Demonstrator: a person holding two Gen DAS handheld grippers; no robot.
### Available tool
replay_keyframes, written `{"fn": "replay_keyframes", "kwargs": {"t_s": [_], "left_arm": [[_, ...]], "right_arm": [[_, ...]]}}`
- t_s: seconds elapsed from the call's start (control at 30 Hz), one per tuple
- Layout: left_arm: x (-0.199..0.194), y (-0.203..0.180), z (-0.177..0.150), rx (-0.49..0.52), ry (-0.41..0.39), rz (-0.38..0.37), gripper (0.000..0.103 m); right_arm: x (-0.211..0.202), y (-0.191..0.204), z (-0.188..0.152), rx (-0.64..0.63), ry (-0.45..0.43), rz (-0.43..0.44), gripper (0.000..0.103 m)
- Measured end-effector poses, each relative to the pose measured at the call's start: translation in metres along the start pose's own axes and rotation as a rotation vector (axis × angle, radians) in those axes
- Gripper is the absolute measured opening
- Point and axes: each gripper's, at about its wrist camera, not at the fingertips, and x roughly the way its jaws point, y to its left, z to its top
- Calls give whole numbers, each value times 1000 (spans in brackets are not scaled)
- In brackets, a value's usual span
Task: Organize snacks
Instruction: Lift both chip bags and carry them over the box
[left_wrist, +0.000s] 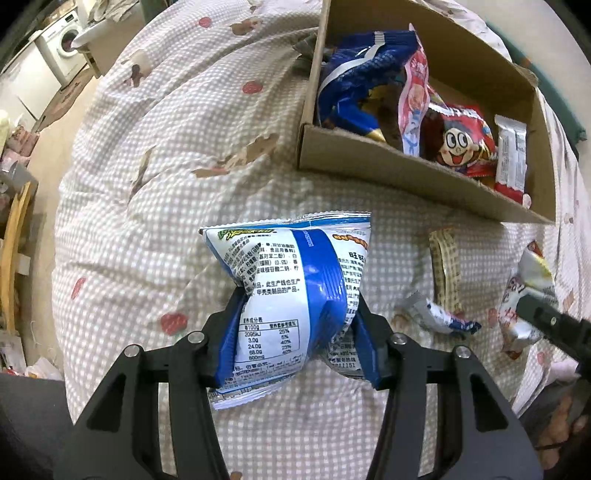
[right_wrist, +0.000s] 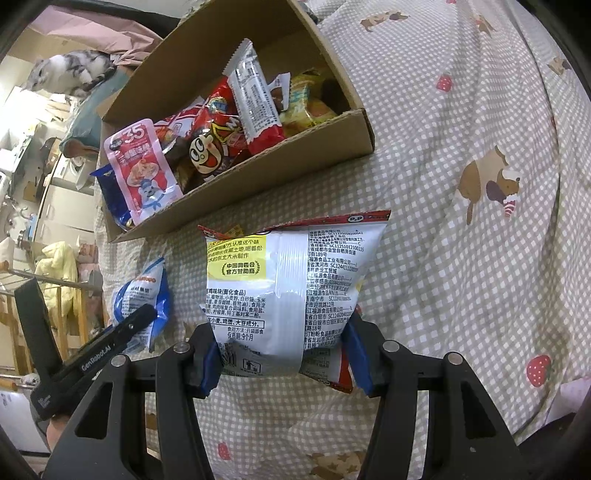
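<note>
My left gripper (left_wrist: 297, 332) is shut on a blue and white snack bag (left_wrist: 288, 288) and pinches it at the waist above the checked bedspread (left_wrist: 147, 206). My right gripper (right_wrist: 284, 354) is shut on a silver and red snack bag (right_wrist: 291, 280). That bag and gripper also show at the right edge of the left wrist view (left_wrist: 524, 306). The cardboard box (left_wrist: 406, 166) lies ahead and holds several snack packets, among them a red cartoon-face packet (left_wrist: 461, 144). In the right wrist view the box (right_wrist: 295, 162) is ahead and to the left.
A small white and blue packet (left_wrist: 439, 314) and a tan waffle-print bar (left_wrist: 445, 269) lie loose on the bedspread right of the left gripper. A grey and white cat (right_wrist: 70, 74) sits beyond the box. A washing machine (left_wrist: 62, 44) and furniture stand beyond the bed's left edge.
</note>
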Motion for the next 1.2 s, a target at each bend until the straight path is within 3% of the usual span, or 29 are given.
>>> {"fn": "replay_keyframes", "kwargs": {"t_s": [0.13,0.37,0.73,1.03,1.2], "left_arm": [[-3,-3,-11,6,-12,9,49],[-22,-12,-21,34,-106,44,49],[-74,-11,-20,7,-276,95,49],[-113,-29,7,48,-370,53,49],[-125,-50,31,111,-416,45,49]], "right_arm": [[-3,1,-2,-4,-3,9,58],[-15,5,-6,-24,-13,52,58],[-58,34,-9,-153,-142,182,58],[-92,27,3,-133,-238,239,58],[-105,29,22,-167,-297,215,58]]}}
